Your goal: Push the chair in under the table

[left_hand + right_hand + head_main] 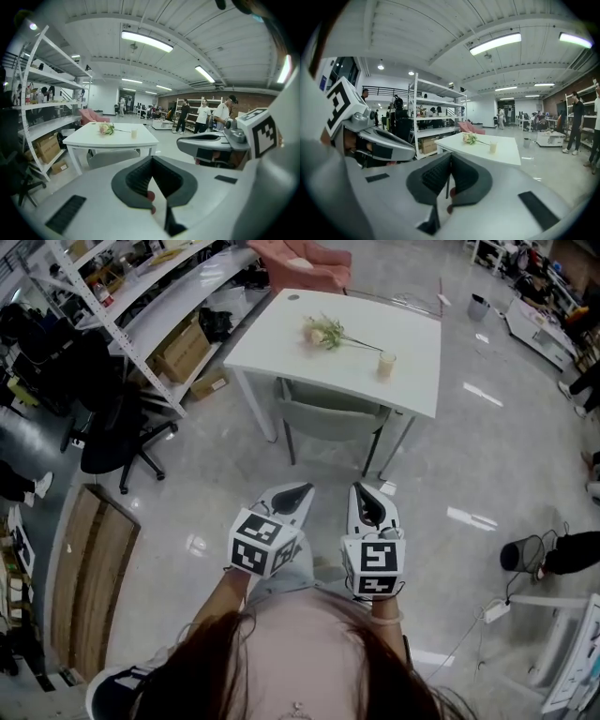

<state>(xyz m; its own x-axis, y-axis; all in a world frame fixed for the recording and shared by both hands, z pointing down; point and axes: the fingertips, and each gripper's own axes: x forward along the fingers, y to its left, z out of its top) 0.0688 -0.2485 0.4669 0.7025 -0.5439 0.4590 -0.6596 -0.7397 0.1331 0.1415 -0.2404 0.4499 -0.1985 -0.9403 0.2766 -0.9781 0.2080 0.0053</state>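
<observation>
Grey left gripper (152, 164), right gripper (450, 161), fingers (133, 180) closed

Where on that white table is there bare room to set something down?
The table is bare along its near left side, between the flowers and the edge above the chair. The far right corner is free too. Flowers and cup crowd the middle.

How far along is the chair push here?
Done, it seems: the chair has its seat under the table, only its back showing at the near edge. In hand: nothing; left tongs and right tongs are shut, empty, away from it. Left: at most a small nudge.
</observation>
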